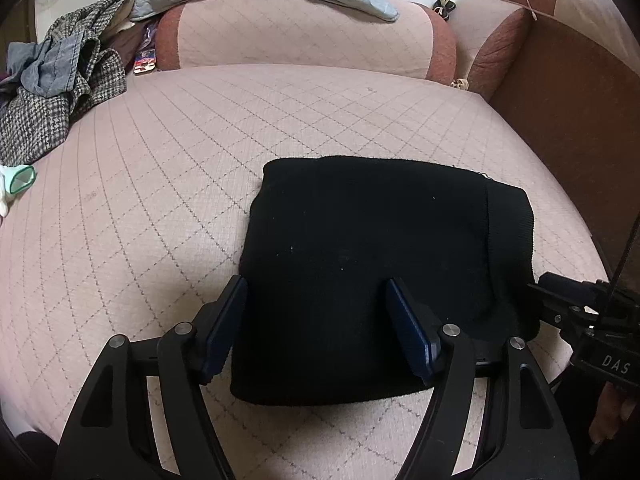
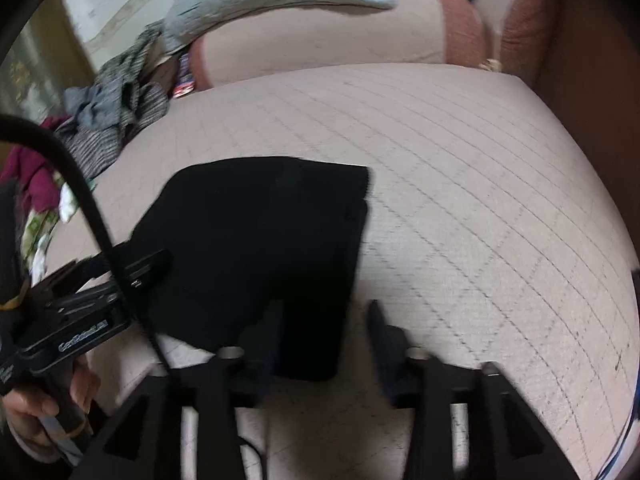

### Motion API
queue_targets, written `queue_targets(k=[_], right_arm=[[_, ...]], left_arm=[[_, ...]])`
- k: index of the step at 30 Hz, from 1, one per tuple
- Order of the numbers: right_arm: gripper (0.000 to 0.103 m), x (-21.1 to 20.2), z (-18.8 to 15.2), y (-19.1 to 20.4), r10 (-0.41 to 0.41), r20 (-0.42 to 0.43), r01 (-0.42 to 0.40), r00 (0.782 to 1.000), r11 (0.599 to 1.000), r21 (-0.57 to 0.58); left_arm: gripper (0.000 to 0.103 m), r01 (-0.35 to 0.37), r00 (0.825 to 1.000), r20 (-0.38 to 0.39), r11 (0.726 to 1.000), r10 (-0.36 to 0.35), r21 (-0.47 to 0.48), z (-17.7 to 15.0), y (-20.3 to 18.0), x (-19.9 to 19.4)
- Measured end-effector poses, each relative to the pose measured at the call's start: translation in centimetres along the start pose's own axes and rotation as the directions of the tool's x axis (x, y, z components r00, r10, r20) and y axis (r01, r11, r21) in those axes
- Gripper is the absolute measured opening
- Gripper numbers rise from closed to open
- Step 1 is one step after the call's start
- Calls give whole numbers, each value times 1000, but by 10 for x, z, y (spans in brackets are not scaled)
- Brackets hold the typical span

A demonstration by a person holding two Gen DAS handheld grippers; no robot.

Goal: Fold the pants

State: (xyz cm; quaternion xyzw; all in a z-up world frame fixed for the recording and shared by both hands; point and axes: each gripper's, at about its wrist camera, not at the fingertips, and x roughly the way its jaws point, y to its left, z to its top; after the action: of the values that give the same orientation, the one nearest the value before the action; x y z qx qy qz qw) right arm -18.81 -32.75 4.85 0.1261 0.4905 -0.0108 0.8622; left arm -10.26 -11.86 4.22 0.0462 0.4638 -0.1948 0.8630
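- Sitting folded: pants [image 1: 384,276] are a compact black rectangle on the pink quilted cushion [image 1: 200,152], near the front edge, with the ribbed waistband at the right end in the left wrist view.
- Left gripper [image 1: 316,324] has jaws wide apart, straddling the near-left part of the bundle. Pads [image 1: 224,328] look clear of the cloth; nothing clamped as far as I can see.
- Right gripper [image 2: 320,344] is about half open at the bundle's near-right corner. One finger is dark against dark cloth and the frame is blurred, so contact is unclear, but no fabric looks pinched.
- Judgement: the fold looks essentially done and both tools look released.
- Risk 1: a pad snags the knit on pull-back and drags the top layer, opening the fold. Cause: fingers sitting low over soft fabric, with one tip of each gripper above the bundle.
- Risk 2: the bundle sits close to the cushion's front edge, so a nudge toward the person could slide it off.
- Risk 3: the left tool's black cable [image 2: 80,200] hangs just beside the bundle's left side in the right wrist view and could sweep it.
- Clothes pile [image 1: 52,92] at the far left is well apart, no interference.
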Motion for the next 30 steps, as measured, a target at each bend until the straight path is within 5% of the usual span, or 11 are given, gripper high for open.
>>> queue_targets(k=[11, 18, 30], right_arm=[[49, -21, 5, 11, 32, 29, -32, 999, 999, 4], [49, -32, 14, 38, 26, 86, -16, 996, 994, -108], [49, 10, 38, 9, -38, 43, 37, 998, 999, 24]], left_arm=[[72, 4, 1000, -22, 1000, -5, -12, 3, 1, -3], [72, -1, 1000, -24, 1000, 1, -15, 3, 0, -3], [72, -48, 999, 8, 999, 48, -14, 14, 18, -9]])
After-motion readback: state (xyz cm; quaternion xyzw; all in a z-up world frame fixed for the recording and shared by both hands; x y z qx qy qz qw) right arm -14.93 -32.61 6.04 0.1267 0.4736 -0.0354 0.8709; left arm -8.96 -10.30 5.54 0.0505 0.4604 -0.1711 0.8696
